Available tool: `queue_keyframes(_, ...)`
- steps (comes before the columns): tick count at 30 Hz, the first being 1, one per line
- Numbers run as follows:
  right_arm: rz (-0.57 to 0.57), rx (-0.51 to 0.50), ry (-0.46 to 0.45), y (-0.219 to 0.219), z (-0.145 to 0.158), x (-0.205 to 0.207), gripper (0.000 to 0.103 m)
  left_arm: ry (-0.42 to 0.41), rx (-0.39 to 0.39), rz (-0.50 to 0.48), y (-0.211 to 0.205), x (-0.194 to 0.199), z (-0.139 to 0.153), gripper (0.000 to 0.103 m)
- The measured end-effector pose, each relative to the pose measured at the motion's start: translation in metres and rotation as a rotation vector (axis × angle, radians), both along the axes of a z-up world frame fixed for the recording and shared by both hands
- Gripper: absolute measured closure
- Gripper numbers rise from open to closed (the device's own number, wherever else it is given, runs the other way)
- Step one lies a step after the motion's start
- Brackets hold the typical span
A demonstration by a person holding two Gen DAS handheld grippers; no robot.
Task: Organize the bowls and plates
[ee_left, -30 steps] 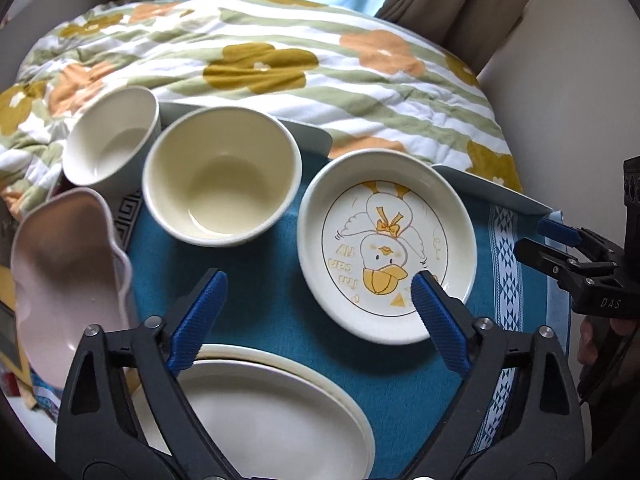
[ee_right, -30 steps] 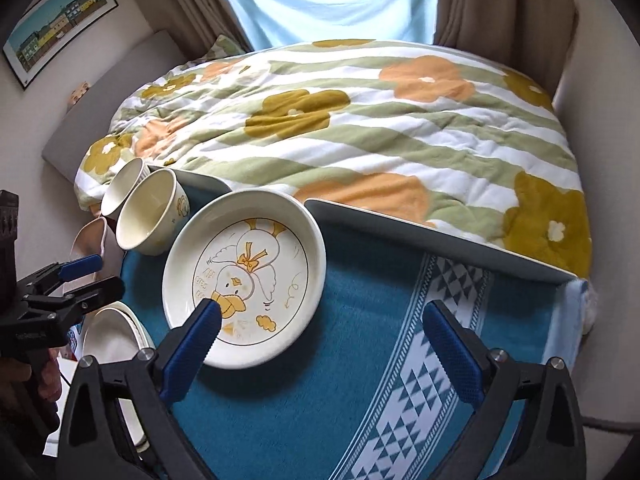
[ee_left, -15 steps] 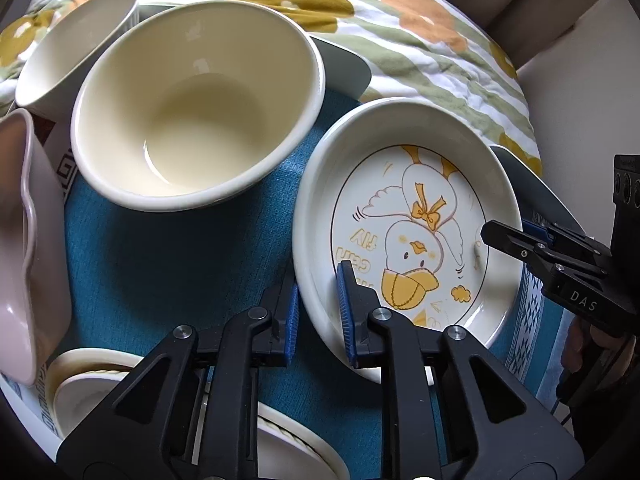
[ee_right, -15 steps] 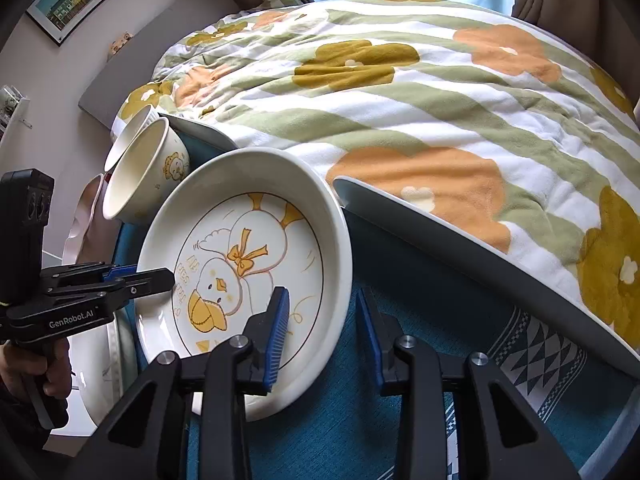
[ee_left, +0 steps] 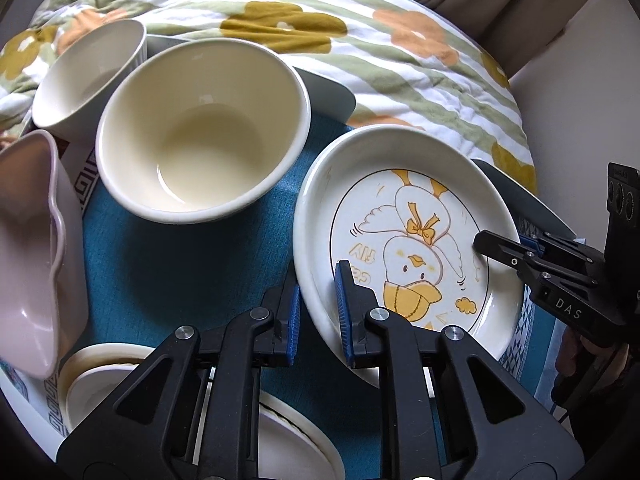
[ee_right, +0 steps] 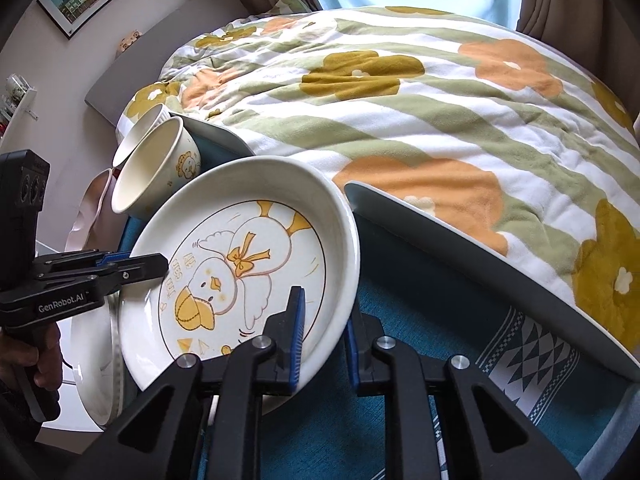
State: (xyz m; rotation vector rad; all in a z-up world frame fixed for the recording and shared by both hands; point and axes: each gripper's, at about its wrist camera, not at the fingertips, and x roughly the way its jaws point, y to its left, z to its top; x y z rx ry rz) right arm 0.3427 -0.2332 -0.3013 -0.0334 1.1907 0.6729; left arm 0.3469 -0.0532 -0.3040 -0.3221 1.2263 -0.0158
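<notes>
Close by duck plate [ee_left: 404,240]: cream bowl [ee_left: 200,136], pink dish [ee_left: 28,264], stacked plates [ee_left: 104,376].

left gripper [ee_left: 316,312]: blue pads clamped on the near rim of the duck plate [ee_left: 404,248], one pad inside, one outside
right gripper [ee_left: 520,246]: pinching the same plate's far-right rim
cream bowl [ee_left: 202,132]: sits empty on the teal cloth [ee_left: 176,264], left of the plate
white bowl [ee_left: 86,78]: just behind the cream one
pink dish [ee_left: 30,256]: wavy edge, far left
stacked plates [ee_left: 100,380]: bottom left, partly hidden
floral blanket [ee_left: 320,32]: fills the background
</notes>
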Motion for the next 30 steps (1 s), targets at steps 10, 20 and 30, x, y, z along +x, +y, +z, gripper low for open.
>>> queue_keyframes(10,-0.056,0.014,-0.114,0.000,0.054,-0.040,0.086,-0.124,-0.020,-0.067,0.012,-0.035,0.056,0.089)
queue_keyframes(20,-0.201,0.019,-0.176,0.038,0.103,-0.125,0.086,-0.201,-0.028,-0.217,0.063,-0.095,0.104,0.089)
queue_keyframes(30,-0.332,-0.002,-0.146,0.093,0.088,-0.200,0.086,-0.147,-0.029,-0.348,0.117,-0.148,0.082,0.089)
